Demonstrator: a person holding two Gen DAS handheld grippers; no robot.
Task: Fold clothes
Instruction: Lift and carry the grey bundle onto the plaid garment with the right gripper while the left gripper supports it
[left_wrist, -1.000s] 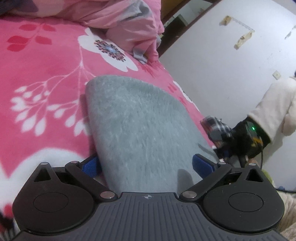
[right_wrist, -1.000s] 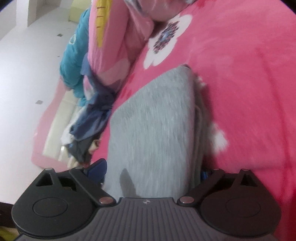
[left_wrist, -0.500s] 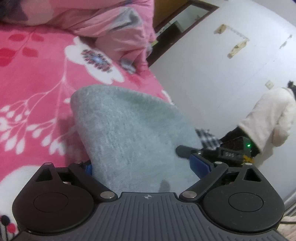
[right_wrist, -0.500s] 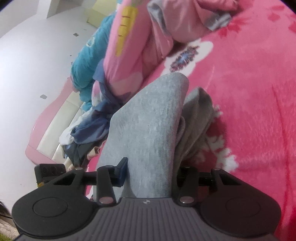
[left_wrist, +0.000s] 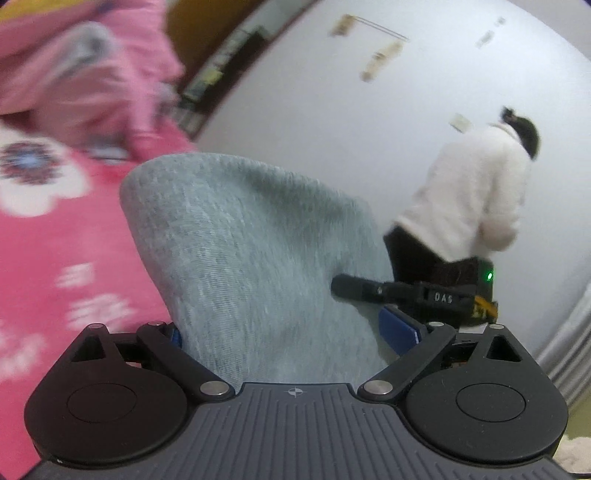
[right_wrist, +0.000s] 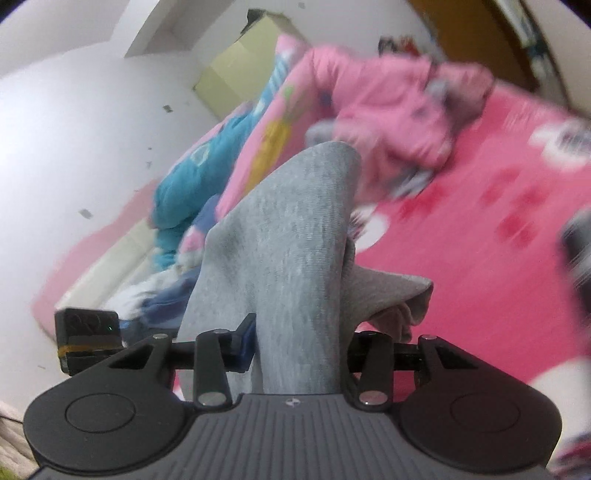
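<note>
Bed (right_wrist: 480, 236): pink floral cover, pile of bedding at far edge. Grey garment (right_wrist: 291, 236) lifted off bed, draped through both claws.

Right gripper (right_wrist: 295, 343): pinching bunched cloth.

Left gripper (left_wrist: 291, 332): spread wide, cloth between pads; contact unclear, I think, through blur.

I lift evenly, keep tension.

A bed (right_wrist: 480, 229) carries everything, spread with a bright pink cover printed with white flowers (left_wrist: 33, 184) and red sprigs. Beyond the white flowers, toward the head of the bed, lies a crumpled pink quilt (right_wrist: 391, 110) with grey patches. Beside that quilt, nearer the white wall, lie a turquoise bundle (right_wrist: 192, 173) and a heap of dark blue and white clothes (right_wrist: 166, 291).
</note>
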